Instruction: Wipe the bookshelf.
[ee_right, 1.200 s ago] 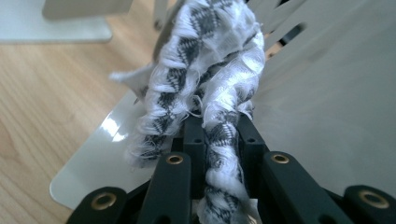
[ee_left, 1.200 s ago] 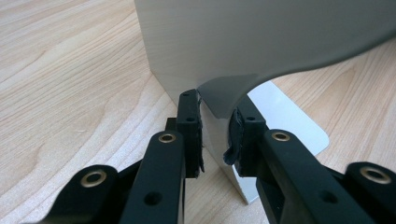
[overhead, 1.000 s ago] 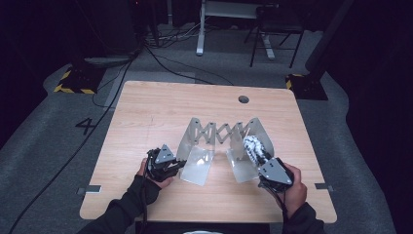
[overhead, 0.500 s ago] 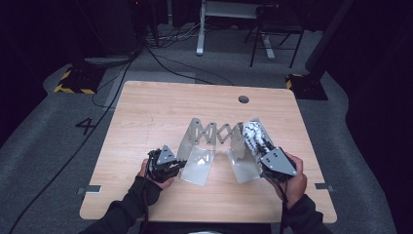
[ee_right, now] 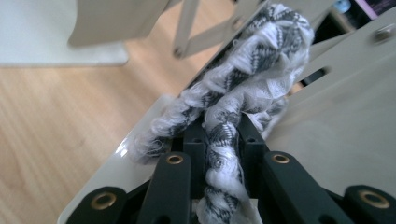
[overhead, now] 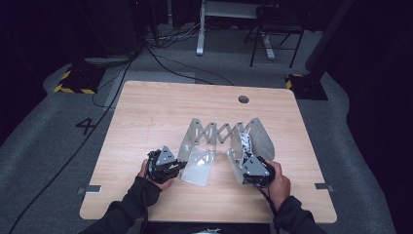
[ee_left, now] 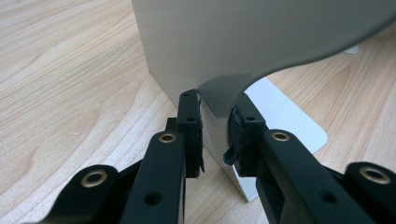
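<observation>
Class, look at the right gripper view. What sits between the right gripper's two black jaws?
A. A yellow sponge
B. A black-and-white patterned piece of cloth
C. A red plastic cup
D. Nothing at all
B: in the right gripper view, the right gripper has its black jaws closed on a twisted black-and-white patterned piece of cloth, which lies against the pale metal end plate of the folding scissor-link rack.

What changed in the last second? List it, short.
The right claw, shut on the black-and-white cloth, shifted a little to the left and carried the cloth with it. Nothing was taken hold of or let go. The left claw stayed clamped on the left plate of the folding rack, and the rack stayed put on the table.
</observation>
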`<state>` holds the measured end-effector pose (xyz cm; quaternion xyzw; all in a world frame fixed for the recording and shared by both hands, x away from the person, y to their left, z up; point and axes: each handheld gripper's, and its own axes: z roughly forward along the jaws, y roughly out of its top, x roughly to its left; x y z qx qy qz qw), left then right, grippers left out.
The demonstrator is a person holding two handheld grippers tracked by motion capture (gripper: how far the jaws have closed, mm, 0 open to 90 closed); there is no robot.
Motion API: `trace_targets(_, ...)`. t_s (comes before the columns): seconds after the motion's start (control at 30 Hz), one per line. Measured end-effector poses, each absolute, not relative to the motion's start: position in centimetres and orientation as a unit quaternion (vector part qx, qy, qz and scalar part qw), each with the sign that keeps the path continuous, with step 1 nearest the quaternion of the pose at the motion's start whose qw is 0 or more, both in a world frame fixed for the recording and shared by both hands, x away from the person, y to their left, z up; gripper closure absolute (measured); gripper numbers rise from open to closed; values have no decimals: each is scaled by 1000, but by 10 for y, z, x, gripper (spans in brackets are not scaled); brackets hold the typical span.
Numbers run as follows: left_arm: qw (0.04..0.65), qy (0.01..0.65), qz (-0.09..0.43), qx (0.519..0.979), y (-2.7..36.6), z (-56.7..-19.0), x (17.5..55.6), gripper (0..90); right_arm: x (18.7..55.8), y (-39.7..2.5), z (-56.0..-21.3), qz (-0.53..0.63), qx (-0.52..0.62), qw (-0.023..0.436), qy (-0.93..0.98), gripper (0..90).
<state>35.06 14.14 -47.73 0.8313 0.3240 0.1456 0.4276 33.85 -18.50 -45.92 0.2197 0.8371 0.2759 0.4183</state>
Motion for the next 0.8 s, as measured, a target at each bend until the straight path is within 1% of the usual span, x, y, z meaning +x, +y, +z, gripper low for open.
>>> trace_targets(0.07,427,324,146,831,141,-477,351,771,340,-185,-462,271,221,411,842,785)
trace_targets(0.13,425,322,149,833,142,-477,351,771,343,-184,-472,255,215,391,858,786)
trace_targets(0.27,426,323,148,832,141,-477,350,770,346,-183,-482,235,214,374,871,785)
trace_targets(0.37,426,323,150,832,140,-477,350,768,348,-182,-491,213,213,346,888,785)
trace_targets(0.53,426,322,150,832,141,-478,350,766,345,-187,-486,207,210,356,887,785)
trace_targets(0.67,425,320,152,833,140,-477,350,765,341,-193,-481,210,215,372,878,786)
trace_targets(0.7,423,318,154,834,141,-477,351,764,336,-197,-472,218,219,389,868,785)
trace_targets(0.8,424,319,152,834,140,-477,351,762,331,-201,-464,226,224,404,858,785)
